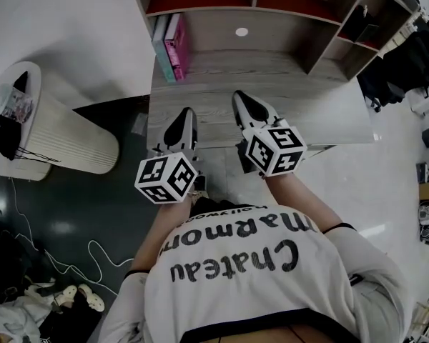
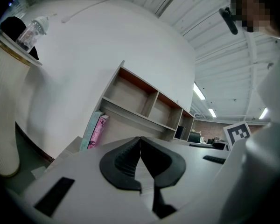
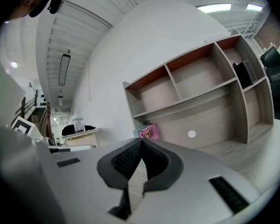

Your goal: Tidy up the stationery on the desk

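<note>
A teal book and a pink book stand upright at the left end of the wooden desk, against the shelf unit. Both grippers hang over the desk's near edge, pointing level toward the shelves. My left gripper is shut with nothing between its pads. My right gripper is shut and empty too. The pink book shows left of the left jaws, and the pink book sits just above the right jaws. I see no loose stationery on the desktop.
A white ribbed round bin with a plastic bottle on its top stands left of the desk. A black item sits in the right-hand cubby. Cables and shoes lie on the dark floor; dark clutter is at the right.
</note>
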The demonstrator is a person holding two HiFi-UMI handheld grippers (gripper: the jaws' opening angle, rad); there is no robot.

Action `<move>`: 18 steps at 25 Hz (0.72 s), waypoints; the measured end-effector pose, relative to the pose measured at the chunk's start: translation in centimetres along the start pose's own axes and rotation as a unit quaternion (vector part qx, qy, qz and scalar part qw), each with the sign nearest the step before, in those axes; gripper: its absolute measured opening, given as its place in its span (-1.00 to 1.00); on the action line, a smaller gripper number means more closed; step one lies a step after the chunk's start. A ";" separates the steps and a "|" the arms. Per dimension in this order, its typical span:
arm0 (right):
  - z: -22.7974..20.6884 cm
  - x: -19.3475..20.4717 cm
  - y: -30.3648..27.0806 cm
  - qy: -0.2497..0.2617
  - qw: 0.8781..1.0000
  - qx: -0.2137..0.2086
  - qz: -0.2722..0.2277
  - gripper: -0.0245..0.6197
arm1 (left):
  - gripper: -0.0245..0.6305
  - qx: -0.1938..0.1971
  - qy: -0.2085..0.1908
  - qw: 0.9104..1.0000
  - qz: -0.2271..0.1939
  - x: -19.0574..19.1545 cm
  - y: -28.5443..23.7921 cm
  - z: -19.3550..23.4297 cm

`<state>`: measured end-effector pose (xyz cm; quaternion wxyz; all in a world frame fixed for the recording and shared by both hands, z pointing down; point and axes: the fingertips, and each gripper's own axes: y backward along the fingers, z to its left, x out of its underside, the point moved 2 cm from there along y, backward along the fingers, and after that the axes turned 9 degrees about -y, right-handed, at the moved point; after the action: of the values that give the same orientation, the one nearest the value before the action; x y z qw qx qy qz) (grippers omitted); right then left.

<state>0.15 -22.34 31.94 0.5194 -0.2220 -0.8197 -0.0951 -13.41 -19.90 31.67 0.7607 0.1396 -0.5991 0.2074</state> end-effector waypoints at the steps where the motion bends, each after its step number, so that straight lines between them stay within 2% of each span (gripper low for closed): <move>1: -0.1 0.0 0.7 0.003 1.000 -0.002 0.001 -0.88 | -0.87 -0.004 -0.001 1.000 -0.001 0.3 0.5 -0.6; 5: -0.3 0.6 3.2 0.022 1.000 -0.009 0.006 -0.88 | -0.88 -0.021 -0.004 1.000 -0.001 1.5 2.3 -2.5; 12: -1.0 2.4 6.2 0.025 0.999 -0.016 0.031 -0.88 | -0.88 -0.041 -0.006 0.999 0.011 3.7 4.8 -5.1; 18: -1.8 3.2 8.2 0.029 0.998 -0.019 0.043 -0.88 | -0.87 -0.045 -0.010 0.999 0.007 4.6 5.6 -7.2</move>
<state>4.27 -14.98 34.96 0.5426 -0.2639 -0.7918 -0.0950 -9.12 -11.01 34.15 0.7586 0.1026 -0.6166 0.1841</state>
